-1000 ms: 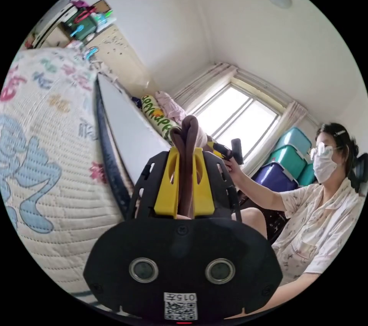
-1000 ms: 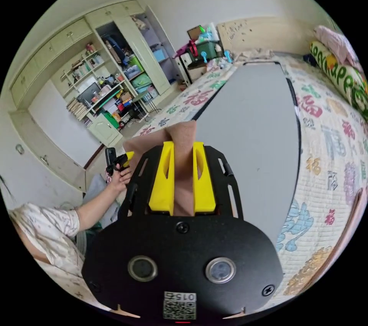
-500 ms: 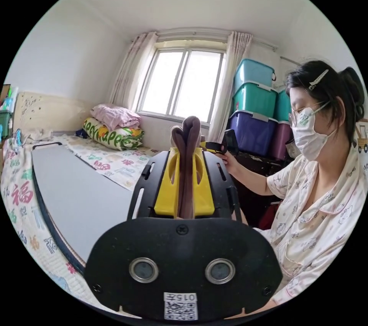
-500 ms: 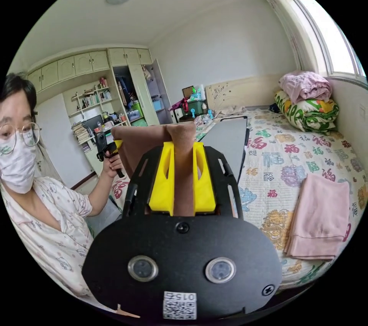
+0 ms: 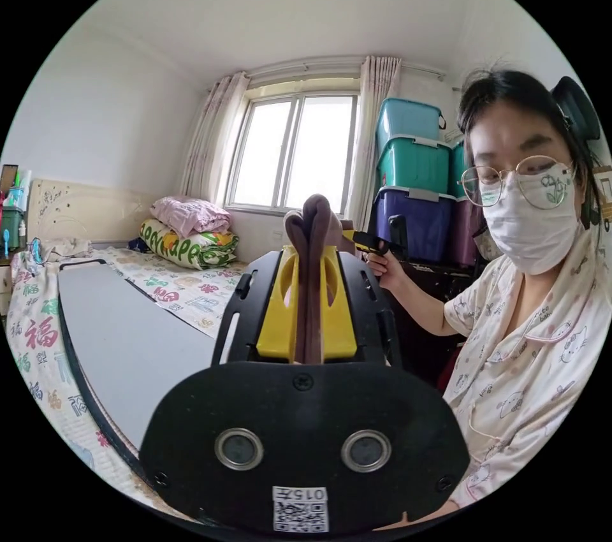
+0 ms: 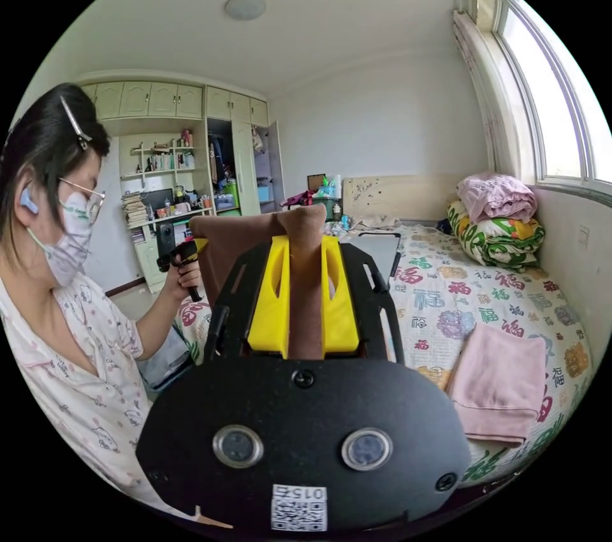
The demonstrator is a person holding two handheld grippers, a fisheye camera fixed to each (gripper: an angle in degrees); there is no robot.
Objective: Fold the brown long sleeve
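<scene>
Left gripper view: the left gripper [image 5: 307, 287] pinches a bunched ridge of the brown long sleeve [image 5: 311, 229] between its yellow jaws, the fabric standing up past the jaw tips, while a person seated beside the bed [image 5: 185, 290] holds the garment raised in the air. Right gripper view: the right gripper [image 6: 304, 293] clamps another stretch of the same brown cloth, which runs in a taut band toward the person's left hand [image 6: 185, 274]. A grey folding board [image 5: 127, 338] lies along the patterned bedspread, and a folded pink garment [image 6: 500, 386] rests near the bed's edge.

How much of the garment hangs below the two grips cannot be told, since the gripper bodies hide it. The step in hand appears to be carrying the shirt to the board for laying out. Done well, it would mean keeping both pinches firm, holding the top edge level and taut between them, and lowering the hanging part onto the board first so the body settles flat, without creases and clear of the pink garment.
</scene>
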